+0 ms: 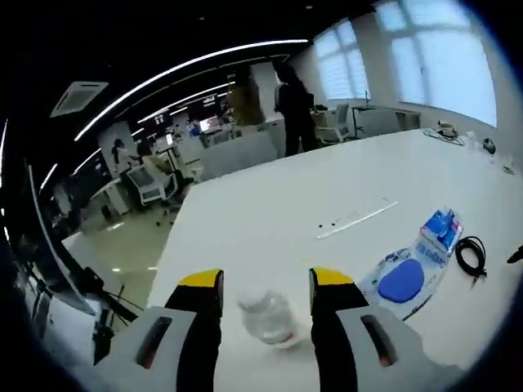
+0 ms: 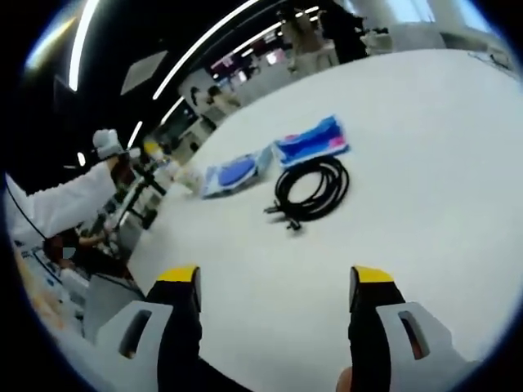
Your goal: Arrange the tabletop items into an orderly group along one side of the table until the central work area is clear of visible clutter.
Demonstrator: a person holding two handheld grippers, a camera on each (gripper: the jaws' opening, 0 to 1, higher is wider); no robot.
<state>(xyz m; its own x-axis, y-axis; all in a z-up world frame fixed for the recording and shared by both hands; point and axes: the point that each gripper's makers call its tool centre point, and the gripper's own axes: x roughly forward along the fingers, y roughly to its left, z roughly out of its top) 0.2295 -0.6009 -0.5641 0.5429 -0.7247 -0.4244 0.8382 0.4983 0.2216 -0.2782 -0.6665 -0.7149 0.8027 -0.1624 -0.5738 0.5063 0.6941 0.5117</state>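
My left gripper [image 1: 265, 282] is open, its yellow-tipped jaws standing either side of a small clear plastic bottle [image 1: 266, 318] on the white table [image 1: 270, 204], with a gap on both sides. To its right lie a blister pack with a blue round insert [image 1: 403, 279], a blue packet [image 1: 440, 229] and a coiled black cable [image 1: 471, 255]. My right gripper [image 2: 274, 282] is open over bare tabletop, with nothing between its jaws. Ahead of it lie the black cable [image 2: 315, 188], the blue packet [image 2: 310, 140] and the blister pack [image 2: 233, 173].
A thin white strip [image 1: 357, 220] lies mid-table. Small dark items and cords [image 1: 445, 131] sit at the far right edge. A person in dark clothes [image 1: 294, 102] stands past the far end. A white sleeve [image 2: 57, 204] reaches in from the left. The table's left edge drops to an office floor [image 1: 122, 245].
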